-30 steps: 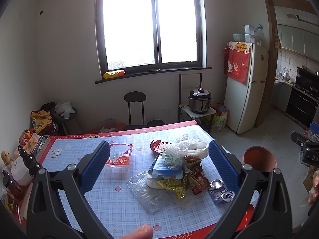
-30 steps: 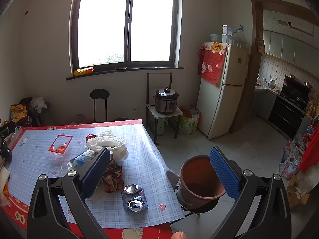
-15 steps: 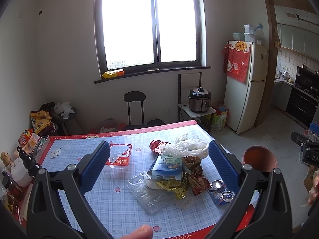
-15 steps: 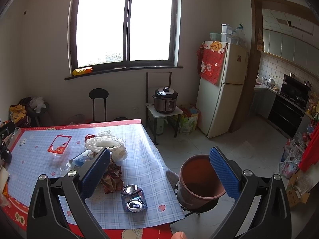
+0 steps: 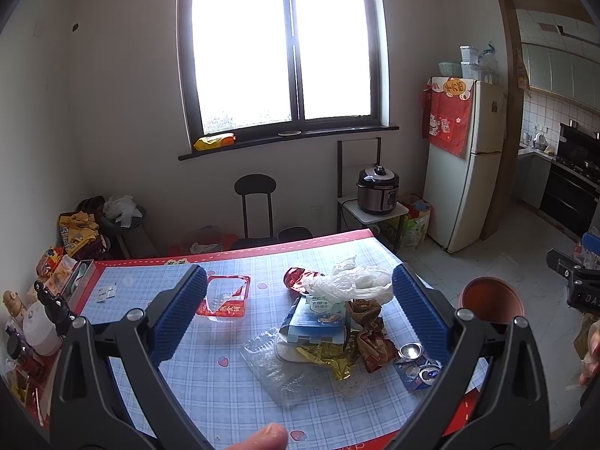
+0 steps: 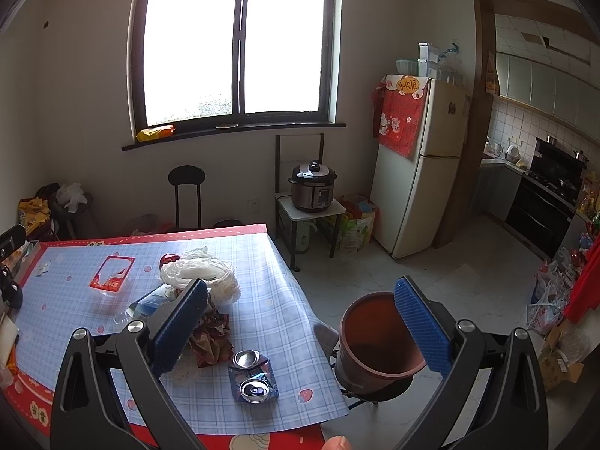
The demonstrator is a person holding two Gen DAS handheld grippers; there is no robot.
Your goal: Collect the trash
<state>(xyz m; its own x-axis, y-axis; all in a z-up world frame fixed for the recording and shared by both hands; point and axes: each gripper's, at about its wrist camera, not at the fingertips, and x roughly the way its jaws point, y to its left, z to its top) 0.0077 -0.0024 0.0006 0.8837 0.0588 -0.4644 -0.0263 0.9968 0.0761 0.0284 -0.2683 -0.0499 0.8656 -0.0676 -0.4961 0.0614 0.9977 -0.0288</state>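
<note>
A heap of trash lies on the blue checked table [image 5: 195, 386]: a white plastic bag [image 5: 348, 281], a blue carton [image 5: 318, 317], brown wrappers [image 5: 369, 332], gold foil [image 5: 330, 360], a clear plastic sheet [image 5: 277, 367], a crushed can [image 5: 416, 365] and a red-rimmed tray [image 5: 225, 300]. My left gripper [image 5: 296, 318] is open above the heap, empty. My right gripper [image 6: 300, 322] is open and empty, above the table's right edge, between the crushed can [image 6: 253, 375] and a brown bucket [image 6: 375, 341] on the floor stool.
Bottles and snack packs [image 5: 41, 300] crowd the table's left edge. A black chair [image 5: 255, 202] stands behind the table. A rice cooker [image 6: 313, 187] sits on a small stand beside the fridge [image 6: 420, 165]. Bags and boxes [image 6: 555, 318] line the floor at right.
Both grippers hold almost still, still open. The views shift only very slightly.
</note>
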